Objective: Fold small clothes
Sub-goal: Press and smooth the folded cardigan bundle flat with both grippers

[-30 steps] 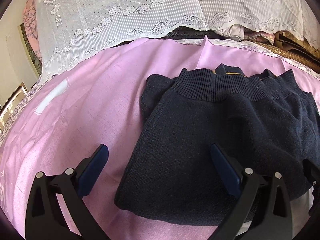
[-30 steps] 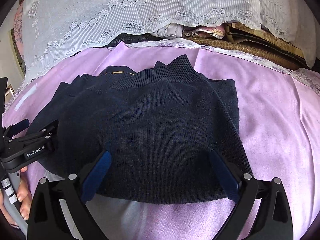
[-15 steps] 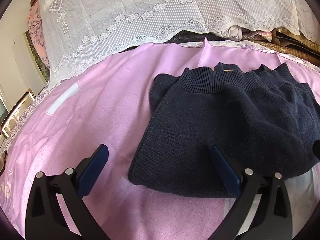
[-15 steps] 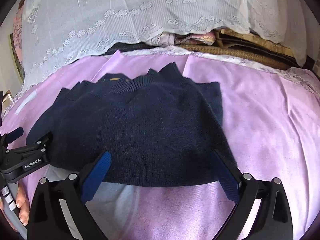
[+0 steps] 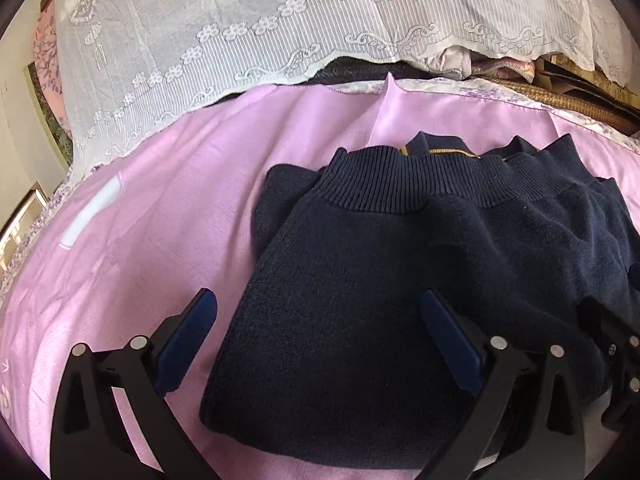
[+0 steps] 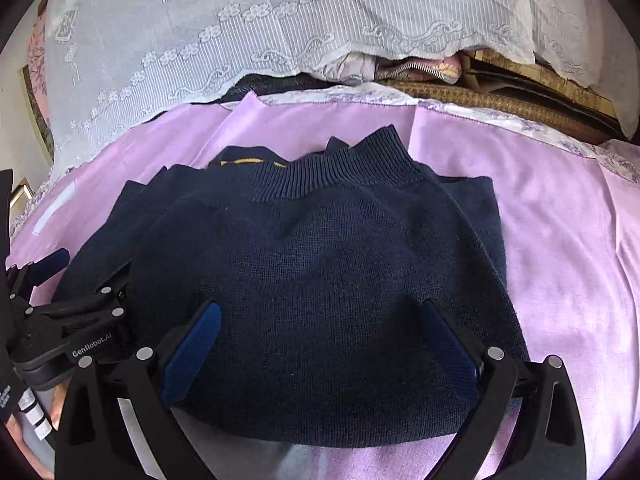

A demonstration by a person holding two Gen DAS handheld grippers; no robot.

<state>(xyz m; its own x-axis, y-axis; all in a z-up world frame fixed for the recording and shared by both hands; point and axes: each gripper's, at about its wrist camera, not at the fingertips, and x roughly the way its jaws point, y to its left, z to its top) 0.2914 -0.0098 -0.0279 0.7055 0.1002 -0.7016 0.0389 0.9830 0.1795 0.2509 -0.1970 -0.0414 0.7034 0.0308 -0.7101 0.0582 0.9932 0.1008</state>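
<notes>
Now the folded navy sweater [image 6: 320,280] is lying just ahead of both grippers, ribbed hem pointing away. The right gripper [image 6: 320,344] is hovering squarely over its near edge with jaws spread and empty, while the left gripper [image 5: 316,340], equally agape, is straddling its left edge.

We had open pink sheet [image 5: 160,240] left of the folded sweater [image 5: 400,300], more sheet to its right, lace-covered pile [image 6: 280,28] blocking the far edge.

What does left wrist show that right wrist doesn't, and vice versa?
Left wrist only: the sweater's left edge lying on the sheet, and the sheet stretching far to the left. Right wrist only: the sweater's right edge, the sheet right of it, and the left hand-held gripper's body with its printed label. Both: the folded navy sweater, its ribbed band, the lace cloth behind it, and open jaws.
</notes>
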